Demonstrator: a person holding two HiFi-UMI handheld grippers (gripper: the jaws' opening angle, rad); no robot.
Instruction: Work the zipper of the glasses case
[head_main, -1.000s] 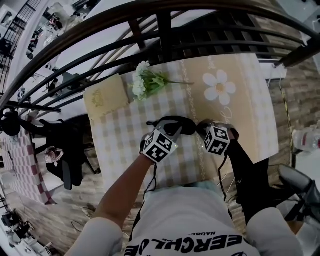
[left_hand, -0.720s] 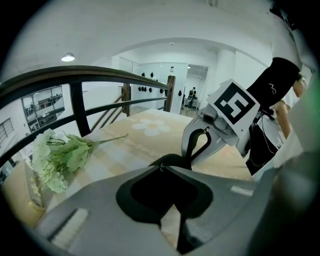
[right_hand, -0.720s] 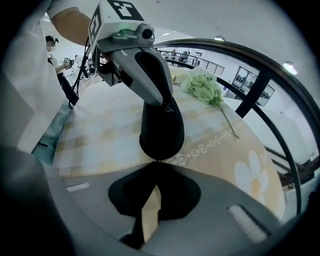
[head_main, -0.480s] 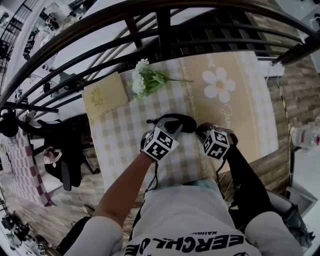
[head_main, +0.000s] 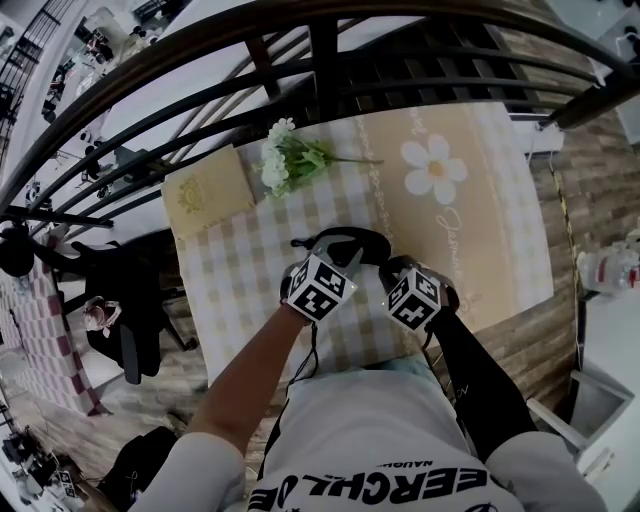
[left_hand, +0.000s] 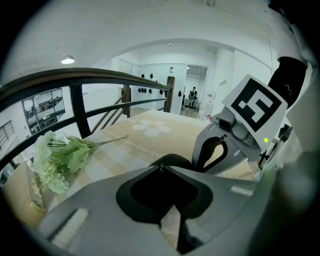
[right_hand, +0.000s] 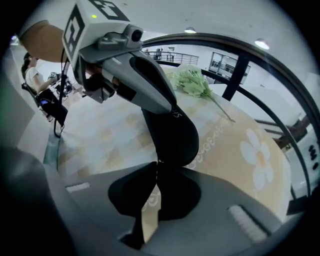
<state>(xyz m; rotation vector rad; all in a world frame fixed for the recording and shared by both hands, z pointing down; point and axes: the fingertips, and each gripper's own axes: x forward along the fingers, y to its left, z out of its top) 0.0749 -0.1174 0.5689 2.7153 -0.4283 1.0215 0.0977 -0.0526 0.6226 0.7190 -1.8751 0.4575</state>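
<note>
A black oval glasses case (head_main: 362, 243) lies on the checked tablecloth (head_main: 240, 270), between my two grippers. My left gripper (head_main: 335, 262) reaches it from the near side; in the left gripper view the jaws meet at the near rim of the case (left_hand: 175, 161), shut on its edge (left_hand: 161, 168). My right gripper (head_main: 388, 272) comes in from the right. In the right gripper view its jaws are closed (right_hand: 157, 162) at the case's seam (right_hand: 172, 137), pinching a tiny pale zipper pull. The left gripper's fingers (right_hand: 150, 85) rest over the case's far end.
A bunch of white flowers (head_main: 290, 160) lies at the table's far side beside a beige card (head_main: 208, 192). A daisy print (head_main: 432, 168) marks the cloth on the right. A dark curved railing (head_main: 330, 60) runs behind the table. A dark chair (head_main: 130, 290) stands left.
My right gripper has moved left, closer to the case and the left gripper. The left gripper has stayed at the case.
</note>
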